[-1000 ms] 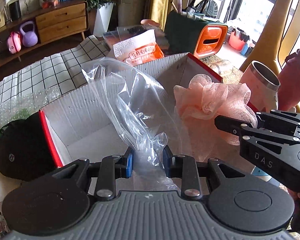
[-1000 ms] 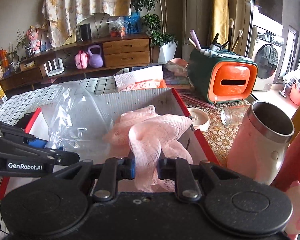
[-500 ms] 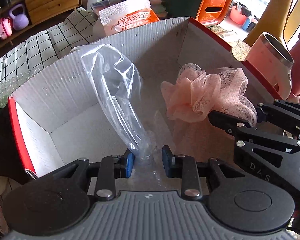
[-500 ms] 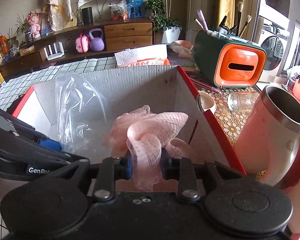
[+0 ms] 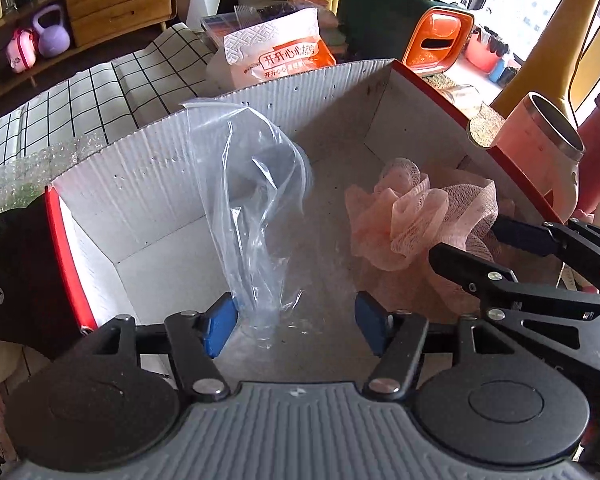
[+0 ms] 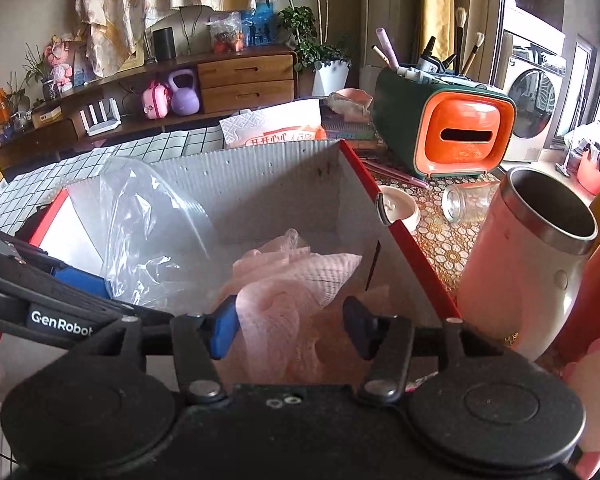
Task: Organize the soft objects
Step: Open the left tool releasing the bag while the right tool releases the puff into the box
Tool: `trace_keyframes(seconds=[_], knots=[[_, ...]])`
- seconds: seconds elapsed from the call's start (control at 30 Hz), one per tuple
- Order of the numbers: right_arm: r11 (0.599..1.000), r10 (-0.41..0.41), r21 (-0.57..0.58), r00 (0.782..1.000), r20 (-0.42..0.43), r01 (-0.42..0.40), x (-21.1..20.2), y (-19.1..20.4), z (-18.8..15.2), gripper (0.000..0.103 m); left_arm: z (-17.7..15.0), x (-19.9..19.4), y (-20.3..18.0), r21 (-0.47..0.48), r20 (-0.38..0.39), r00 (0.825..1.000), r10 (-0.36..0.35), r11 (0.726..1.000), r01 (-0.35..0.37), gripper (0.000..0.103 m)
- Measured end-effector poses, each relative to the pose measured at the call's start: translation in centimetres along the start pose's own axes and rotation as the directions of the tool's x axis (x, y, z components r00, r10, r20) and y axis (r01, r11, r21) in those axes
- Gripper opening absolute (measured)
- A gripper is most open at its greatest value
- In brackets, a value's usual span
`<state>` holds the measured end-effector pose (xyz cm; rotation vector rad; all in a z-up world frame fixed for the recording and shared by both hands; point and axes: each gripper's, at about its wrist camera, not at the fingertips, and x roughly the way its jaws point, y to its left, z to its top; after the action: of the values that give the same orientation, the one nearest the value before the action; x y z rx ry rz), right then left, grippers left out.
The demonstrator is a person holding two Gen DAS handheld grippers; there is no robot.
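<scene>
A white corrugated box with a red rim stands open below both grippers. A clear plastic bag stands upright inside it, its lower end between the jaws of my left gripper. Those jaws are opening; the bag leans on the left pad only. A pink mesh bath sponge lies in the box's right part, between the jaws of my right gripper. These jaws are opening too, and the right pad stands free of the sponge.
A pink steel tumbler stands just right of the box, with a glass jar and a green and orange organiser behind. A tissue pack lies beyond the far wall. A black cap and bubble wrap lie left.
Both grippers' jaws have parted, letting go of the bag and the sponge. The sponge has settled lower in the box. Both views have tipped down toward the box.
</scene>
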<state>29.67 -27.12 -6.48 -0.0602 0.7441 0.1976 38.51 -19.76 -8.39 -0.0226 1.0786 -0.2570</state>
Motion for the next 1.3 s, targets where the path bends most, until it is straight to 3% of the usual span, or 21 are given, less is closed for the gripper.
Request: trace_keyframes(seconds=[0.53,0.93,1.03,1.3], knots=[[1.0,0.015,0.015,0.999,0.031,-0.016,-4.2,1.4,0.1,0.074,-1.8,-5.5,0.4,0.016,0.136,0.991,0.019,1.0,-0.021,0.065],[0.999,0.035,0.011,0.995,0.09,-0.036,-8.8,4.0,-0.5,0.086,-4.9,-11.1,1.0,0.038,0.22,0.976,-0.002,0.999,-0.007,0.066],[0.999,0.041,0.011,0.993,0.108,-0.043,-9.9,4.8,-0.7,0.09,-5.9,-12.7,1.4,0.047,0.242,0.97,-0.004,0.999,-0.007,0.076],[0.997,0.075,-0.006,0.986,0.148,-0.075,-12.7,7.9,-1.5,0.096,-9.2,-16.6,2.6,0.053,0.298,0.955,0.0,0.998,-0.016,0.077]])
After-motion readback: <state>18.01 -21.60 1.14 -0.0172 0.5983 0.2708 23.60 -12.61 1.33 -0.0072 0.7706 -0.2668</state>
